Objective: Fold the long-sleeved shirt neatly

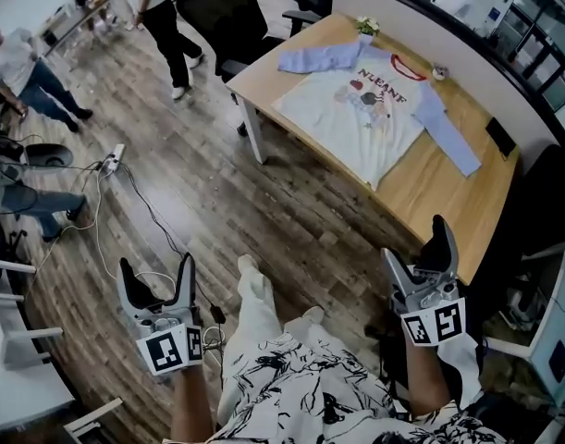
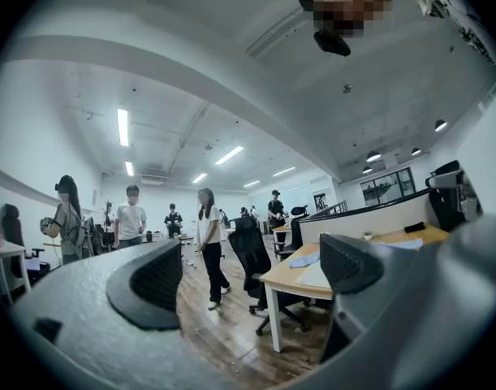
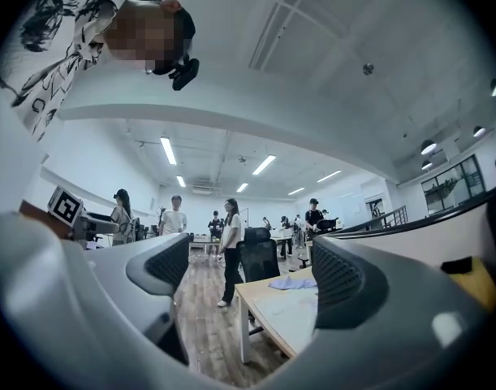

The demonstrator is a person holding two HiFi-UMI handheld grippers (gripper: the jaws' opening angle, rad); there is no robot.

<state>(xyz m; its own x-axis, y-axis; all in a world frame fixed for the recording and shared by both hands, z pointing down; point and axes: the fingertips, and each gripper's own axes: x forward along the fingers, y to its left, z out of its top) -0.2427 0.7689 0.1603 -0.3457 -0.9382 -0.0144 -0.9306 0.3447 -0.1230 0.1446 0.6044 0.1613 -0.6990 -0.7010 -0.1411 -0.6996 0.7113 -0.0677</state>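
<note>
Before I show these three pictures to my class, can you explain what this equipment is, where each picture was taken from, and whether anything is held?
A person holds a two-fingered tool in each hand: the left gripper and the right gripper. One picture comes from a head camera looking down; the other two from cameras riding on each tool. Both are open and empty. Ahead, a long-sleeved shirt lies spread flat on a wooden table, not yet folded.

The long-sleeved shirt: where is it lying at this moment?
In the head view the shirt lies spread flat at upper right on the wooden table, collar toward the partition.
</note>
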